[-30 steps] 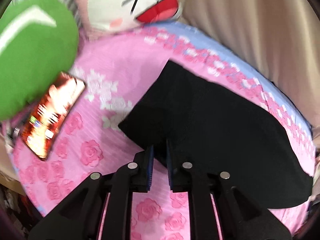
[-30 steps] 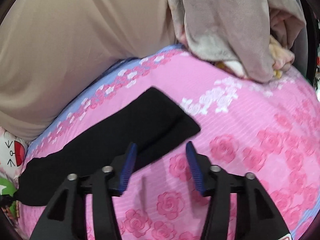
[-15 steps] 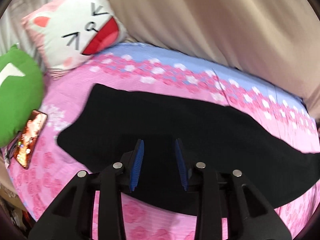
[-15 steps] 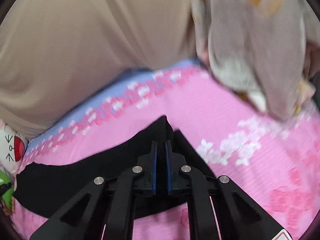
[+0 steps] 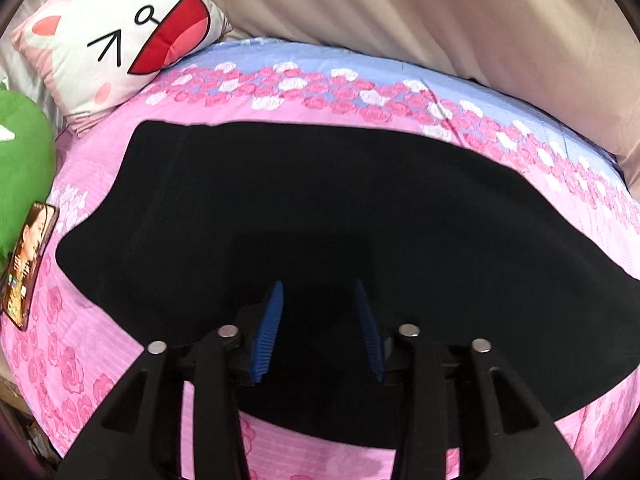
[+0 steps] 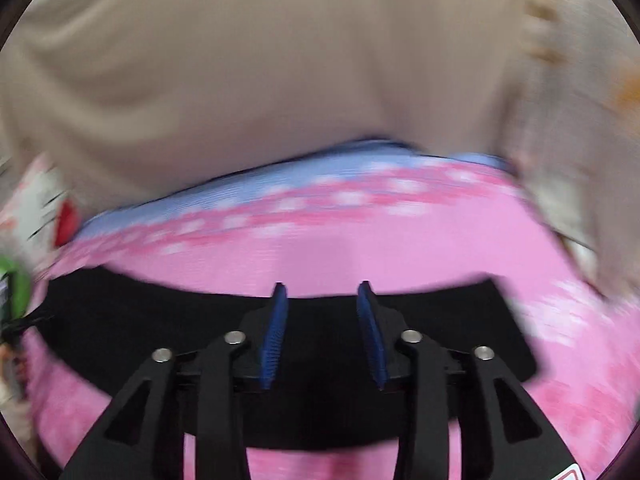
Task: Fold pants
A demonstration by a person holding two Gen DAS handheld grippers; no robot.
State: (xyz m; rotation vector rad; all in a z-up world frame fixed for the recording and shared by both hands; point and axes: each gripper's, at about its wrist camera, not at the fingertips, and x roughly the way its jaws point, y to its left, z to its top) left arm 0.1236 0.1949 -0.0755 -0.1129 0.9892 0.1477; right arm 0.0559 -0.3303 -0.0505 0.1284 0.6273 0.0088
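Black pants (image 5: 304, 208) lie flat on the pink rose-print bed sheet (image 5: 248, 116), stretching from left to right. My left gripper (image 5: 319, 292) is open and empty, hovering over the near part of the pants. In the blurred right wrist view the pants (image 6: 460, 320) lie across the lower frame, and my right gripper (image 6: 321, 290) is open and empty above their far edge.
A cat-face pillow (image 5: 120, 36) and a green plush (image 5: 20, 168) sit at the far left, with a phone (image 5: 28, 264) on the sheet beside them. A beige curtain (image 5: 440, 8) hangs behind the bed. Grey bedding (image 6: 580, 140) is piled at the right.
My left gripper opened wider over the pants. My right gripper, shut on the pants' edge half a second ago, has opened and let go; its view swings and blurs.
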